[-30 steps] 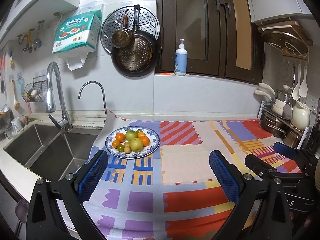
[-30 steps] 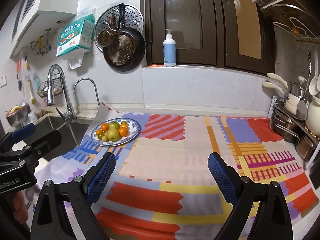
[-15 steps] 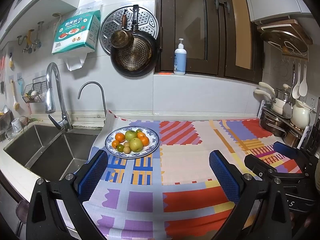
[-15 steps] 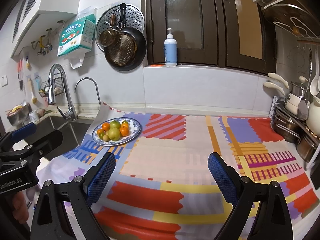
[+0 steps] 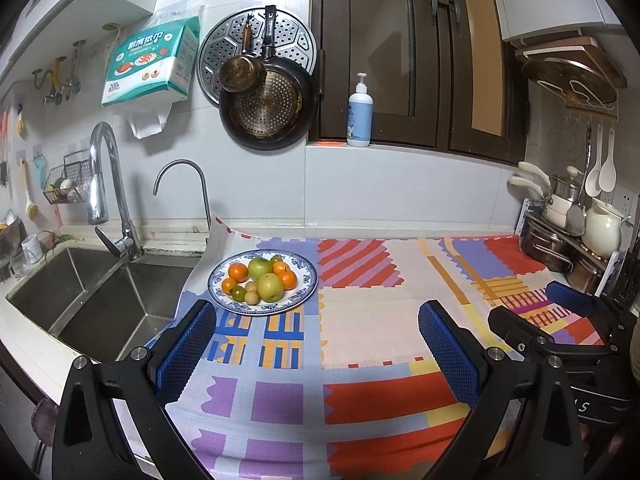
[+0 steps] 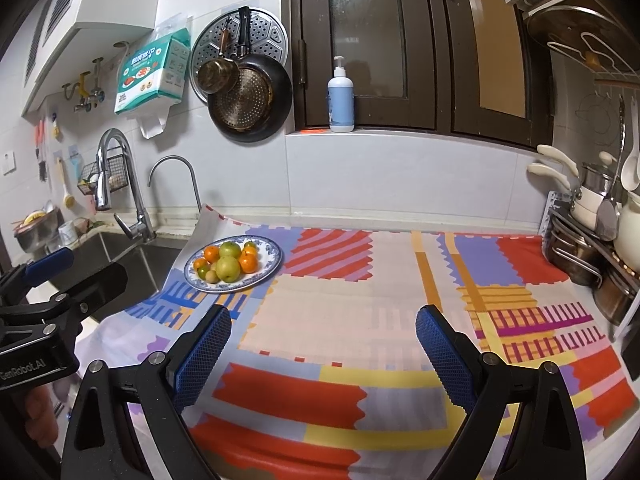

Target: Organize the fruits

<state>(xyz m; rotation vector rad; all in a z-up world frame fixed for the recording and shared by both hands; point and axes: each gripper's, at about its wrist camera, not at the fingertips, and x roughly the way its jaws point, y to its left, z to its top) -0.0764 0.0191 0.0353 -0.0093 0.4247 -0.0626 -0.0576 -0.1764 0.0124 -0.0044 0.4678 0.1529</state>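
A blue-rimmed plate (image 5: 305, 286) sits on the patterned mat near the sink, holding two green apples (image 5: 270, 286), several oranges (image 5: 238, 272) and small fruits. It also shows in the right wrist view (image 6: 272, 258). My left gripper (image 5: 318, 344) is open and empty, above the mat in front of the plate. My right gripper (image 6: 324, 344) is open and empty, further right over the mat. The left gripper shows at the left edge of the right wrist view (image 6: 48, 280), and the right gripper at the right of the left wrist view (image 5: 560, 312).
A steel sink (image 5: 80, 292) with two faucets lies left of the plate. A rack of pots and a white kettle (image 5: 600, 232) stands at the right end. Pans (image 5: 268, 108) hang on the wall; a soap bottle (image 5: 359, 114) stands on the ledge.
Both views have shifted very slightly; the plate sits a touch nearer the middle of the right wrist view. Both grippers stay open and empty.
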